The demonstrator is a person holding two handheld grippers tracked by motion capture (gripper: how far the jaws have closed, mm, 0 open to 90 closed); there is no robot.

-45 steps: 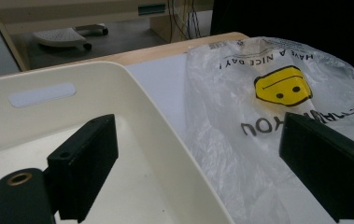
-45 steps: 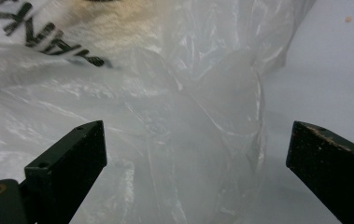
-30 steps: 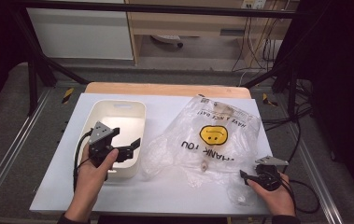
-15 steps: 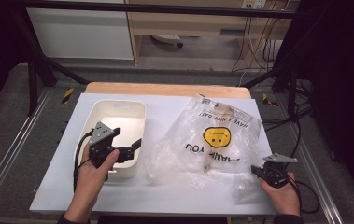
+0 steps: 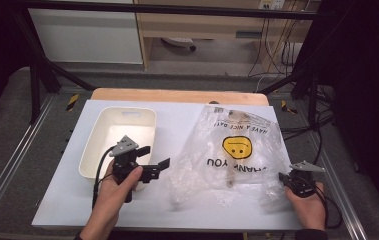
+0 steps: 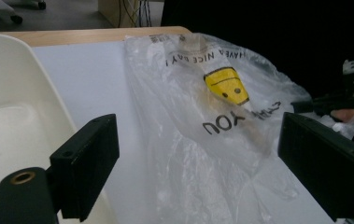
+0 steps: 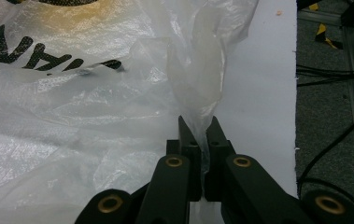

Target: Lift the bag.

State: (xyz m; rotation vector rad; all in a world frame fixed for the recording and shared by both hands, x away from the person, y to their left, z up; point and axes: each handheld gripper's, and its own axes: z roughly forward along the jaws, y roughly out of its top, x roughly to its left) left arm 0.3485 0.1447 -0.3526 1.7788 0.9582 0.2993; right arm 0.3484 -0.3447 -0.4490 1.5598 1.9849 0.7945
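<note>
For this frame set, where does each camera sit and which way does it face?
High view: above the person's side, looking forward and down on the table; both forearms, left gripper, right gripper.
Left gripper view: on the open left gripper, facing across the plastic bag, white bin beside.
Right gripper view: on the right gripper, pinching a bag fold.
All share the bag.

The clear plastic bag (image 5: 237, 150) carries black lettering reading "HAVE A NICE DAY" above a yellow smiley face (image 5: 236, 146) and "THANK YOU" below it, the print reading upside down in the high view. In the left gripper view the same bag (image 6: 202, 130) shows "HAVE A NICE DAY" beyond the face (image 6: 226, 86) and only "YOU" legible on its near side. In the right gripper view the bag (image 7: 72, 93) shows part of the large lettering, roughly "HAN", near its upper left edge; a small printed tag at the bag's far edge is too small to read.
</note>
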